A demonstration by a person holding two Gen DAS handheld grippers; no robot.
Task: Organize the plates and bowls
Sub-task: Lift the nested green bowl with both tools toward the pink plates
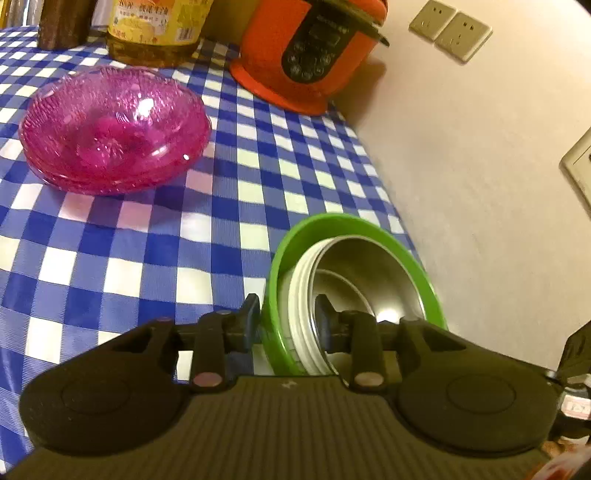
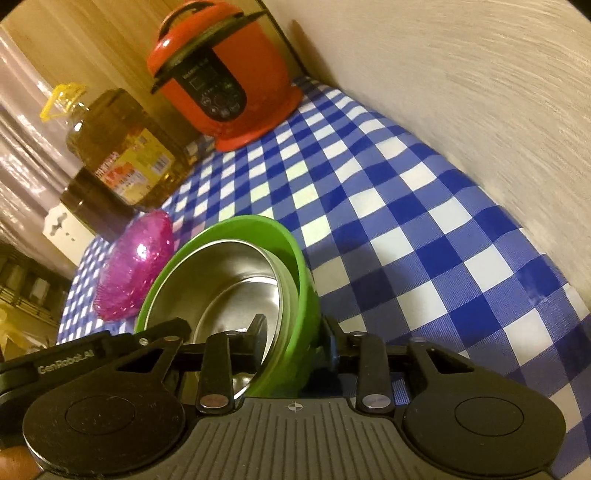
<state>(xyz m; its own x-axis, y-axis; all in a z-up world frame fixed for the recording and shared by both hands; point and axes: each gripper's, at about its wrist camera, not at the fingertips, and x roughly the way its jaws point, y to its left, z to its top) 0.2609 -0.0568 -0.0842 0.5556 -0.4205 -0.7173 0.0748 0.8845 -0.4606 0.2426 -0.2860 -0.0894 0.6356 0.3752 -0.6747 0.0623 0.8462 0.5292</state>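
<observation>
A green bowl (image 1: 354, 225) with a white bowl (image 1: 299, 295) and a steel bowl (image 1: 369, 273) nested inside it hangs tilted over the blue checked tablecloth (image 1: 110, 258). My left gripper (image 1: 288, 308) is shut on the stack's rim, one finger outside the green wall and one inside the steel bowl. On the opposite side my right gripper (image 2: 293, 330) is shut on the green bowl (image 2: 303, 280), with one finger inside the steel bowl (image 2: 229, 280) and one outside. A stack of pink glass bowls (image 1: 114, 125) rests on the cloth to the left, also the pink bowls (image 2: 136, 266) behind the green one.
A red pressure cooker (image 1: 314, 48) (image 2: 225, 81) stands at the back by the wall (image 1: 480, 166). A large oil bottle (image 1: 155, 29) (image 2: 122, 155) and a dark jar (image 1: 62, 22) stand at the back left. Wall sockets (image 1: 450, 33) sit above the table's right edge.
</observation>
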